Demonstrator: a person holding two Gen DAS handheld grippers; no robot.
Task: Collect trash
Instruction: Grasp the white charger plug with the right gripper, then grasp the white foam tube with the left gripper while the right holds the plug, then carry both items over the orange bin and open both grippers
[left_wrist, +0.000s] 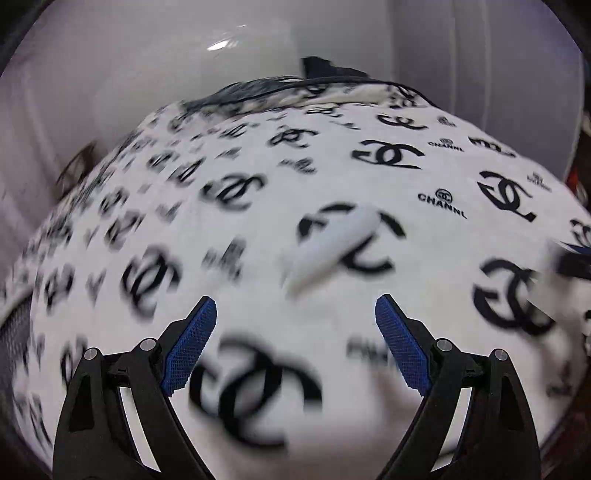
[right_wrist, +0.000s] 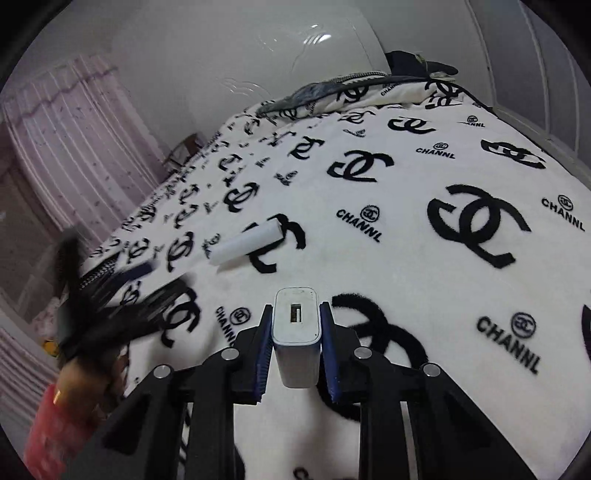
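Note:
A white paper roll lies on the white blanket with black logos, blurred, just ahead of my left gripper, which is open and empty above the bed. The roll also shows in the right wrist view. My right gripper is shut on a white USB charger block, held above the blanket. The left gripper appears as a dark blur at the left of the right wrist view, near the roll.
A white headboard stands at the far end of the bed. Dark clothing and a bluish cloth lie by it. Pink curtains hang at the left. A white wardrobe is at the right.

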